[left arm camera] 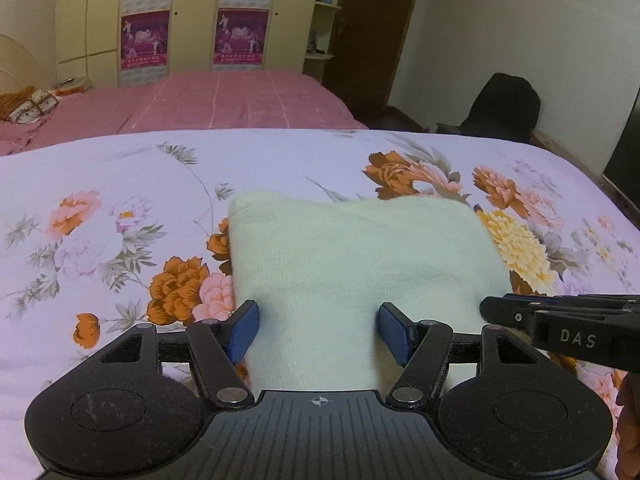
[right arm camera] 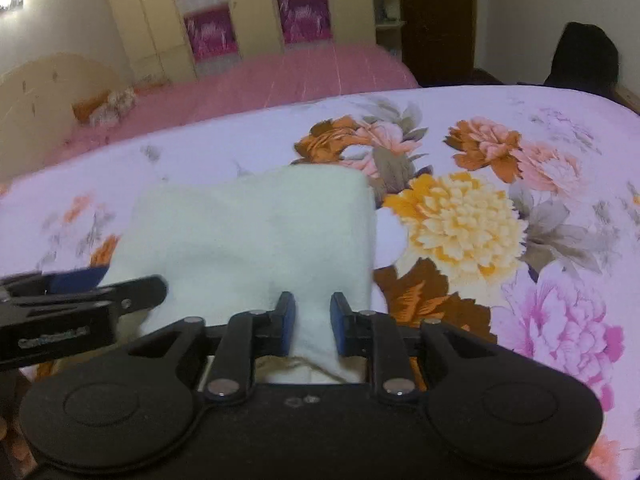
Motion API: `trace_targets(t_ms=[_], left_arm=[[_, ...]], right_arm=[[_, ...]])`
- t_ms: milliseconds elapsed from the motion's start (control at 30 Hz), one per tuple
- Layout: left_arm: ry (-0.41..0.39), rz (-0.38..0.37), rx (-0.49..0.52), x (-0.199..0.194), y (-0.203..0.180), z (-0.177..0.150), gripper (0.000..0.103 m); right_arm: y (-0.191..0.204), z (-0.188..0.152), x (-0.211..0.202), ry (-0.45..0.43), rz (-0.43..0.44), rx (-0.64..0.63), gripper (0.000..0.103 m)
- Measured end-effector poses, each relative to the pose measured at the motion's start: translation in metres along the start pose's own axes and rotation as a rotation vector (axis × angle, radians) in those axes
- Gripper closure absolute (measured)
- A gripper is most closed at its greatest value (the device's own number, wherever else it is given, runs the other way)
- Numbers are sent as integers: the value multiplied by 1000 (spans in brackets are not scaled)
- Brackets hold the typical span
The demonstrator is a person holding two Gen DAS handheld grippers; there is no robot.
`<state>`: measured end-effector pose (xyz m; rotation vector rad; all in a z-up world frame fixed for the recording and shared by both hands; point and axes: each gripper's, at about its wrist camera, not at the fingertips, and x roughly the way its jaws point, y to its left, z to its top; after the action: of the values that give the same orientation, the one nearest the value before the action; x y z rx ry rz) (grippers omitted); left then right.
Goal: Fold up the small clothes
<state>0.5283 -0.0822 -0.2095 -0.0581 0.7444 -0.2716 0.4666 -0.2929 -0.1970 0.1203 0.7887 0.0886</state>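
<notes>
A pale cream folded cloth (left arm camera: pixel 352 264) lies on the floral bedspread (left arm camera: pixel 100 216). My left gripper (left arm camera: pixel 318 332) is open, its blue pads astride the cloth's near edge. My right gripper (right arm camera: pixel 313 326) is narrowed, with a fold of the cloth (right arm camera: pixel 248 236) between its blue pads, near the cloth's right front corner. The right gripper also shows in the left wrist view (left arm camera: pixel 560 320) at the right. The left gripper shows in the right wrist view (right arm camera: pixel 72 292) at the left.
A pink bed (left arm camera: pixel 208 100) lies beyond the bedspread, with a wardrobe (left arm camera: pixel 192 20) behind it. A dark chair (left arm camera: pixel 504 108) stands at the far right. The bedspread's far edge (left arm camera: pixel 280 132) runs across the view.
</notes>
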Motion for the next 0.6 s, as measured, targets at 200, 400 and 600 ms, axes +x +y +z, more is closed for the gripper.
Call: trace_targets(t_ms=[200, 400, 600], left_arm=[[3, 0, -28, -1, 1, 7, 38], [-45, -18, -57, -4, 5, 21, 38], [-21, 7, -70, 19, 14, 35, 38]], right_arm=[[-1, 5, -6, -13, 21, -8, 80], [5, 28, -7, -79, 56, 8, 78], [14, 51, 10, -101, 54, -3, 77]])
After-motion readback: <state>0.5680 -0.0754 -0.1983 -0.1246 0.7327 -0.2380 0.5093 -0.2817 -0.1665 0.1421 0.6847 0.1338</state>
